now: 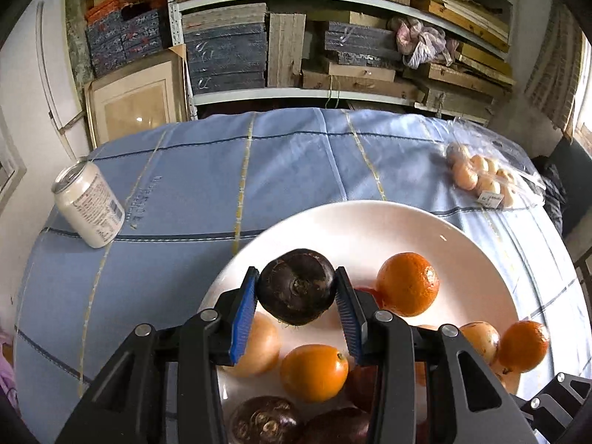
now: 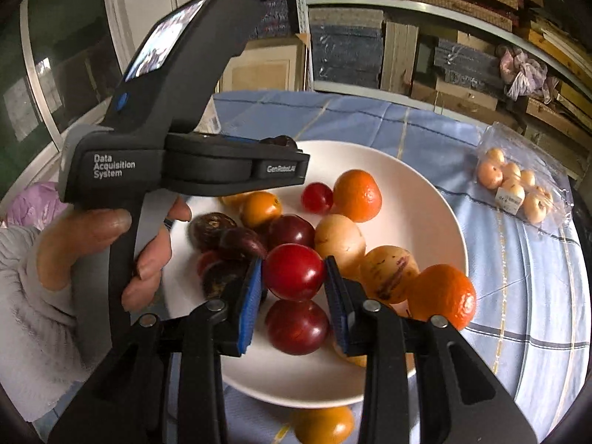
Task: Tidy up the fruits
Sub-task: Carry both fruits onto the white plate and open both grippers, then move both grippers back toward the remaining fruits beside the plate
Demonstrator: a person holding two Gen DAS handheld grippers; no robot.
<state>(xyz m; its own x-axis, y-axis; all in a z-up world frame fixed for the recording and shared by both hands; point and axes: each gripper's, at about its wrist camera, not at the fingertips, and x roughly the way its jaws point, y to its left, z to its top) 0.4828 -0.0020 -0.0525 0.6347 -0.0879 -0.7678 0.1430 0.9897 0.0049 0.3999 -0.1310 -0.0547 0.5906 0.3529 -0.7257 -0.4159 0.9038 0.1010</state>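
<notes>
A wide white plate [image 1: 370,225] [image 2: 425,199] on the blue checked cloth carries several fruits: oranges, yellow ones, red plums and dark purple ones. My left gripper [image 1: 296,288] is shut on a dark purple round fruit [image 1: 296,286], held above the plate's near part, with an orange [image 1: 407,283] just to its right. In the right wrist view my right gripper [image 2: 294,277] is shut on a red plum [image 2: 293,272] over the plate's middle. The left gripper's black body, held by a hand [image 2: 148,248], fills the left of that view.
A white drink can [image 1: 90,209] stands tilted-looking at the cloth's left edge. A clear bag of small pale fruits [image 1: 481,181] [image 2: 518,185] lies at the far right. One orange fruit [image 2: 322,423] lies on the cloth before the plate. Shelves of boards and boxes stand behind the table.
</notes>
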